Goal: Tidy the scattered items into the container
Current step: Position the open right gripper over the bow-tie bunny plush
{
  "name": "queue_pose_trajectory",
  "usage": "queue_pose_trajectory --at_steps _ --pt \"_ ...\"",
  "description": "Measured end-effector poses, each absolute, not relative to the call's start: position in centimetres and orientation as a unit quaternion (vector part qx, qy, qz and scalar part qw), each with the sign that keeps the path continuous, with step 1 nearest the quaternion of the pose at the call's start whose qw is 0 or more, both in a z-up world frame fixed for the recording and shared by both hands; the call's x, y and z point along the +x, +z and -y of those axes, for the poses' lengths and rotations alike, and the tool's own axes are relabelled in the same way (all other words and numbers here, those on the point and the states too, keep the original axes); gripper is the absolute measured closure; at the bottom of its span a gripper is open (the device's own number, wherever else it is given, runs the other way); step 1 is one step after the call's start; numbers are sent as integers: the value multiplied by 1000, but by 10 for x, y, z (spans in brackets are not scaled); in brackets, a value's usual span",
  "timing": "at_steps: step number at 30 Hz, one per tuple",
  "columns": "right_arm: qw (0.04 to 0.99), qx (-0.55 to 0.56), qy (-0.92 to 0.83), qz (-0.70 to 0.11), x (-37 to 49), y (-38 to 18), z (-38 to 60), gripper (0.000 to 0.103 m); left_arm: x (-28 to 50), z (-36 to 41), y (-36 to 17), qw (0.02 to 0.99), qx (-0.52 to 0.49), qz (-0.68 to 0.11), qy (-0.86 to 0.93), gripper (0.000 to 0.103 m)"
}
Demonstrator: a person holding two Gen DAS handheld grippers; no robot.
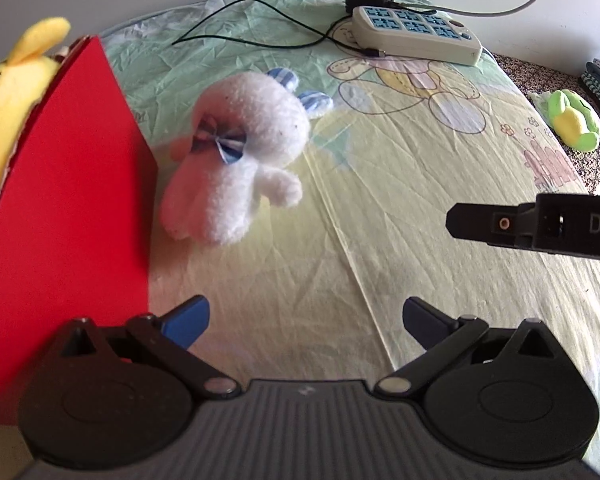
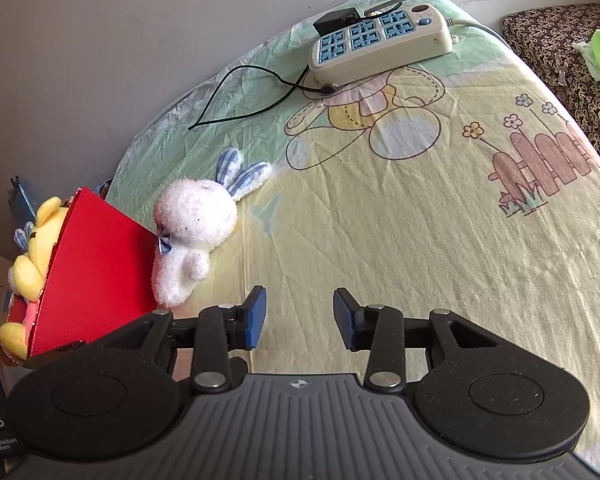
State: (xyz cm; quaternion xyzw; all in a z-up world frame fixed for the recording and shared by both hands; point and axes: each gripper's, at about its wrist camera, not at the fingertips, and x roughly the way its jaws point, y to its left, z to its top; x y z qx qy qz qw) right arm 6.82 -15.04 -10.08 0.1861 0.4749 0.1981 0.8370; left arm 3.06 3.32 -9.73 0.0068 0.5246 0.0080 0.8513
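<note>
A white plush rabbit [image 1: 236,156] with blue striped ears and a blue bow lies on the yellow-green cloth, touching the wall of a red box [image 1: 68,208]. A yellow plush toy [image 1: 8,92] sticks out of the box's top. My left gripper [image 1: 306,320] hovers open over bare cloth, below and right of the rabbit, nothing between its blue pads. In the right wrist view the rabbit [image 2: 192,236] leans on the red box [image 2: 96,268], and the right gripper [image 2: 300,318] stands open and empty to the rabbit's lower right. A black finger of the right gripper [image 1: 500,226] reaches in from the right edge.
A white power strip [image 1: 416,34] with blue sockets, a black adapter and a thin black cable [image 1: 260,20] lie at the cloth's far edge by the wall. A green and yellow plush [image 1: 574,124] rests on a patterned surface beyond the table's right side.
</note>
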Motion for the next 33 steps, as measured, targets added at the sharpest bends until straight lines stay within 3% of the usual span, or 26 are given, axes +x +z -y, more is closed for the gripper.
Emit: queue_pose_trajectory --at_steps 11,33 --pt "830 174 221 -481 77 -101 137 63 36 -37 -108 835 17 -550 2 0" --pt "831 170 229 -477 108 -81 125 63 74 -43 -115 875 14 -483 6 1"
